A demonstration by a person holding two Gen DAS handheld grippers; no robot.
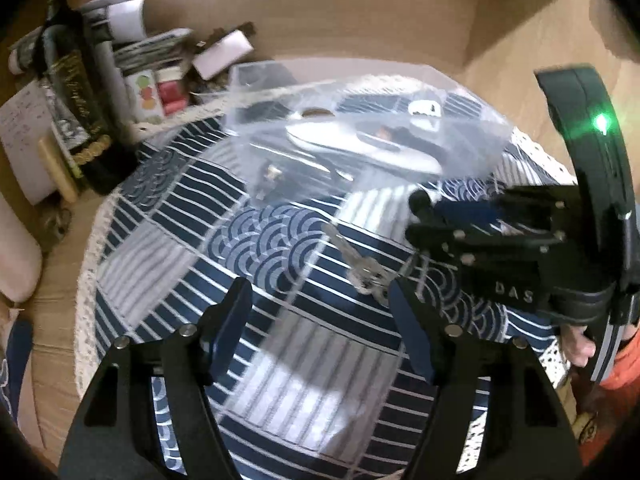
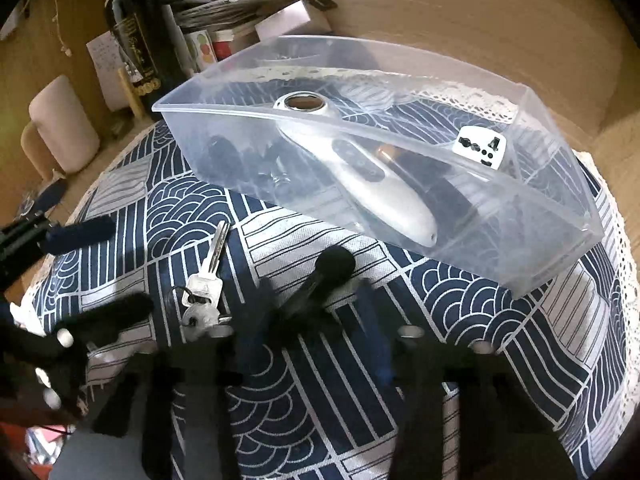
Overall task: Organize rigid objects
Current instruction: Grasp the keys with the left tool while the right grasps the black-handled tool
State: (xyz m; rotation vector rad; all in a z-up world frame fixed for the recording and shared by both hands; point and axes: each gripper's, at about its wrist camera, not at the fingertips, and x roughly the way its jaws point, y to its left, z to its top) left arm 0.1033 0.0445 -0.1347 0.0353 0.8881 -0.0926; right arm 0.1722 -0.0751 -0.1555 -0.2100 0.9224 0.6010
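A clear plastic bin (image 2: pixel 520 92) stands on the blue patterned cloth (image 2: pixel 304 392); it also shows in the left wrist view (image 1: pixel 480 120). Inside lie a silver handheld device (image 2: pixel 384 196), a white plug adapter (image 2: pixel 482 146) and dark items. A bunch of silver keys (image 2: pixel 204 284) lies on the cloth in front of the bin, also in the left wrist view (image 1: pixel 366 268). My left gripper (image 1: pixel 320 320) is open, just short of the keys. My right gripper (image 2: pixel 320 320) is blurred and holds a small black object (image 2: pixel 330 268) between its fingers; it appears in the left wrist view (image 1: pixel 424 216).
A dark wine bottle (image 2: pixel 136 40), papers and small boxes (image 2: pixel 208 48) stand behind the bin at the left. A pale mug (image 2: pixel 64 128) sits left of the cloth. The wooden table (image 2: pixel 480 8) extends behind the bin.
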